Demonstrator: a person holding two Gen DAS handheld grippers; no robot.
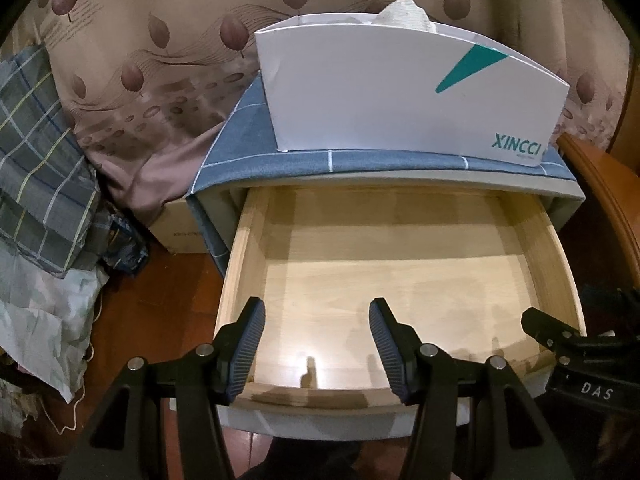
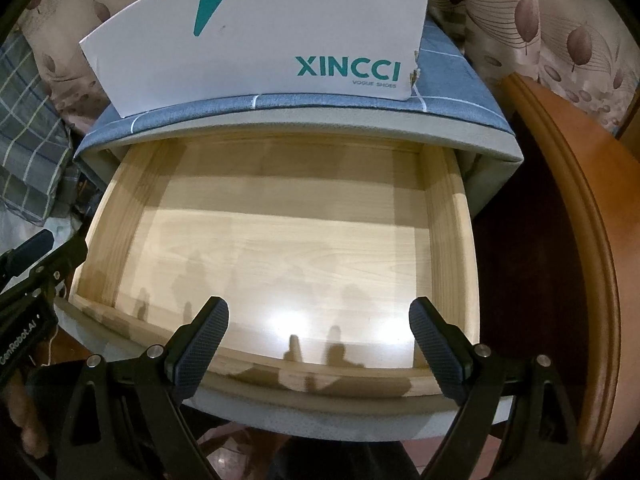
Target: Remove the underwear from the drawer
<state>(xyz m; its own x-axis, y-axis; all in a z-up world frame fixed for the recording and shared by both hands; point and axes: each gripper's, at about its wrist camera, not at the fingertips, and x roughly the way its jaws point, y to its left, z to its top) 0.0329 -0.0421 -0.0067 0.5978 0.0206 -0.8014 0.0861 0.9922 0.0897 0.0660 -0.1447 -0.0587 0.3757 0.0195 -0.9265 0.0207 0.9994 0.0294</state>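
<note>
Leaf-print curtain [image 1: 132, 60] backs your nightstand, where a XINCCI shoe box [image 1: 400, 92] holds crumpled white paper [image 1: 404, 12]. Your left gripper [image 1: 316, 344] and right gripper [image 2: 318, 340] hang wide over the pulled-out drawer [image 2: 452, 240]; its wooden bottom lies bare, no underwear visible.

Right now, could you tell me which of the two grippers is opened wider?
The right gripper: its fingers stand clearly farther apart above the empty drawer than those of the left gripper.
</note>
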